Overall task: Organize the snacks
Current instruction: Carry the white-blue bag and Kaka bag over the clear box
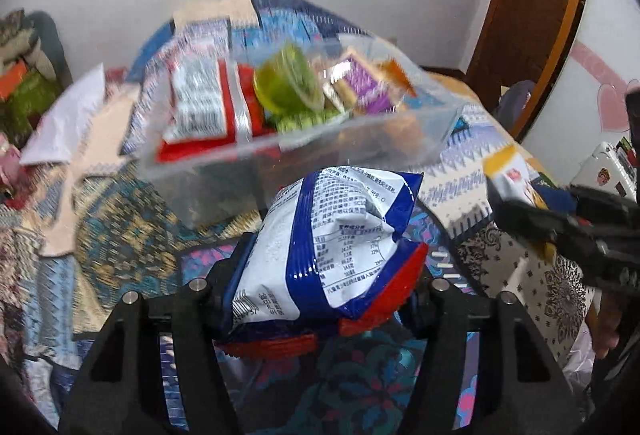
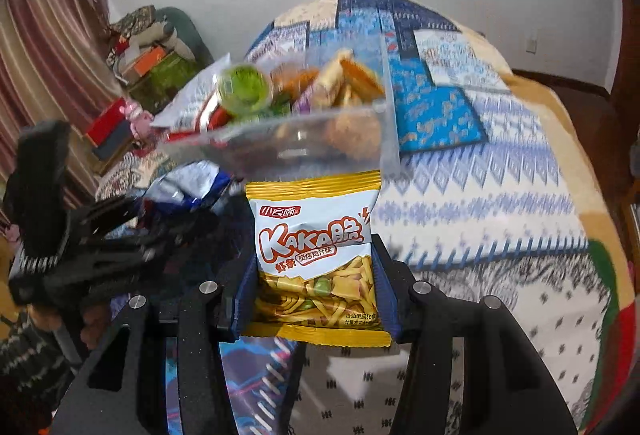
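Between the left gripper's (image 1: 320,275) fingers, a blue-and-white snack bag (image 1: 332,243) is being pinched; the right gripper (image 2: 314,271) is clamping a yellow snack packet (image 2: 316,259). Just beyond both fingertips, the clear bin (image 1: 280,151) on the bed is waiting, likely their destination.

Between the left tongs (image 1: 324,275) sits a white packet (image 1: 320,247) banded blue and red; between the right tongs (image 2: 316,263), a yellow-and-white packet (image 2: 316,255). Beyond both, a clear tub (image 1: 352,139) on a blue-patterned blanket (image 2: 480,187).

Dim, even indoor light; motion-blurred background, dark fisheye corners, sharp foreground.
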`<state>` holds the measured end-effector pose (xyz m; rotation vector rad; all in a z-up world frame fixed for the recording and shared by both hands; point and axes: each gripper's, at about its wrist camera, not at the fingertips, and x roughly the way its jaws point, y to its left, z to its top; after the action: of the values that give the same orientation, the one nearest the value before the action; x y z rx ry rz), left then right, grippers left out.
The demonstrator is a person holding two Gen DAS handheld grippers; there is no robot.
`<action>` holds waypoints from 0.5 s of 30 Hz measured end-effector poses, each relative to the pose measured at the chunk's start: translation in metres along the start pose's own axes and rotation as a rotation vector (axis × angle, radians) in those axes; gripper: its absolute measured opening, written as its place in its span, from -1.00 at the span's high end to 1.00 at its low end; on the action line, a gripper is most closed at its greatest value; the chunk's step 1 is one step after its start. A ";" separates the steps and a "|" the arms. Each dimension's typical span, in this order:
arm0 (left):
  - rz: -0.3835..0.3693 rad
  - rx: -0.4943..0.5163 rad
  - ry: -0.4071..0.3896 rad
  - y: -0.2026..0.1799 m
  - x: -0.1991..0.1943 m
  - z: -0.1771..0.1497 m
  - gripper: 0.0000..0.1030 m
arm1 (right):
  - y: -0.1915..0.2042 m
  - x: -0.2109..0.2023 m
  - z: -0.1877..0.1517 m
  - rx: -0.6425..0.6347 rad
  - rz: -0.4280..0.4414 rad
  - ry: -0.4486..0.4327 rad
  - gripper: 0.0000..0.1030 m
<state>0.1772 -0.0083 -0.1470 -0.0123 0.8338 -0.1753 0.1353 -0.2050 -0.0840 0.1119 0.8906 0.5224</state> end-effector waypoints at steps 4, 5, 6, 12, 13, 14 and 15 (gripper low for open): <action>0.001 -0.037 -0.053 0.006 -0.022 0.013 -0.20 | 0.004 -0.004 0.019 -0.011 0.000 -0.047 0.09; -0.001 -0.054 -0.068 0.009 -0.028 0.018 -0.20 | 0.005 -0.004 0.024 -0.014 0.000 -0.061 0.09; -0.003 -0.064 -0.079 0.011 -0.030 0.020 -0.17 | 0.006 -0.006 0.031 -0.017 0.000 -0.077 0.09; -0.029 -0.145 -0.143 0.034 -0.041 0.058 0.22 | 0.017 -0.006 0.064 -0.039 0.006 -0.146 0.09; -0.034 -0.150 -0.151 0.036 -0.041 0.061 0.24 | 0.019 -0.004 0.069 -0.046 0.004 -0.157 0.09; -0.030 -0.154 -0.155 0.038 -0.039 0.064 0.24 | 0.020 -0.002 0.074 -0.052 0.001 -0.164 0.09; -0.019 -0.157 -0.155 0.041 -0.038 0.066 0.24 | 0.022 0.001 0.078 -0.056 -0.002 -0.166 0.09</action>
<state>0.2075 0.0347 -0.0777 -0.1789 0.6916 -0.1249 0.1872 -0.1760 -0.0289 0.1022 0.7137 0.5280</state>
